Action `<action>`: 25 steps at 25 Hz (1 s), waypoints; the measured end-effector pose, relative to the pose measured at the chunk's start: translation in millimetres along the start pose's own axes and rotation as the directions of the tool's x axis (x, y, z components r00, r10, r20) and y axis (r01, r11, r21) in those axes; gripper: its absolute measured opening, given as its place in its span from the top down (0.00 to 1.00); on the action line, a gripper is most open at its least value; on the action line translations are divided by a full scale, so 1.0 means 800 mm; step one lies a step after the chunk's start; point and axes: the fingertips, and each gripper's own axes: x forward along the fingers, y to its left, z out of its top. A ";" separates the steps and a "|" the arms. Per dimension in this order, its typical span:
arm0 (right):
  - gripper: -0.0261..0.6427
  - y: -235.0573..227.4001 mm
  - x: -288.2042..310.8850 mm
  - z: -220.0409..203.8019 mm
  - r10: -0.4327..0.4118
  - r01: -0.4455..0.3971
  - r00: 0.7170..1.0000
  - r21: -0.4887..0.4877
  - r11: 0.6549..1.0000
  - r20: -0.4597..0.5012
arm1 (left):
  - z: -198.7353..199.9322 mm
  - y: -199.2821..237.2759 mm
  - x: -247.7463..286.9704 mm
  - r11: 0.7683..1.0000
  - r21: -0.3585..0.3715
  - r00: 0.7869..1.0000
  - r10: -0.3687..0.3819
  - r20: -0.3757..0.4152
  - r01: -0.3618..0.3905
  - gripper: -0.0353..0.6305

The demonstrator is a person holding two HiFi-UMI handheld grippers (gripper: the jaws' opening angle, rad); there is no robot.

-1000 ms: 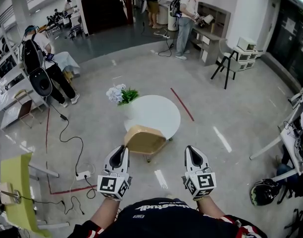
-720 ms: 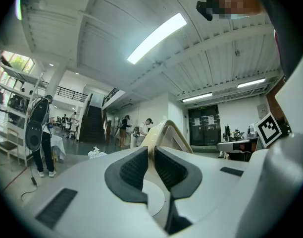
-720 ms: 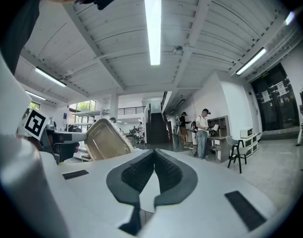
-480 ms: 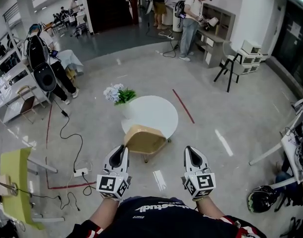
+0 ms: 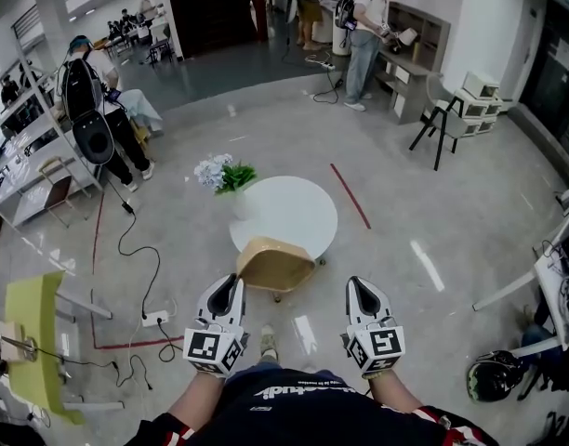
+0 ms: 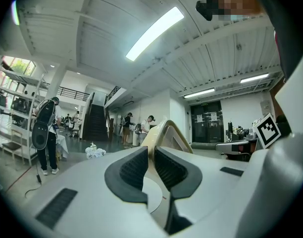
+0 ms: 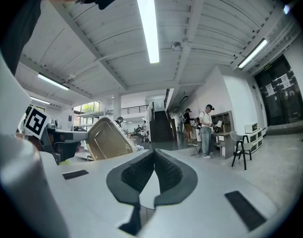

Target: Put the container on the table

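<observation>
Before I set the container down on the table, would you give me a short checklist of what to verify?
1. Left gripper clamped on the container rim: ok.
2. Right gripper empty, jaws together: ok.
3. Container above the table: cannot tell; it only overlaps the near edge in the head view.
4. Bare tabletop to land on: ok; only the flowers stand at the far left edge.
5. Container level: not ok; it looks tilted in the right gripper view.
</observation>
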 end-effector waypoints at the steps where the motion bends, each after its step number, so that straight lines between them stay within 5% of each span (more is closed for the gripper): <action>1: 0.96 -0.002 0.003 0.000 -0.002 0.002 1.000 0.003 1.000 -0.003 | 0.000 0.001 0.004 1.000 0.000 1.000 -0.001 -0.003 0.001 0.87; 25: 0.96 -0.037 0.206 0.034 -0.140 0.140 0.990 -0.037 0.989 0.017 | 0.013 0.137 0.201 0.993 -0.013 0.993 -0.117 0.016 0.117 0.87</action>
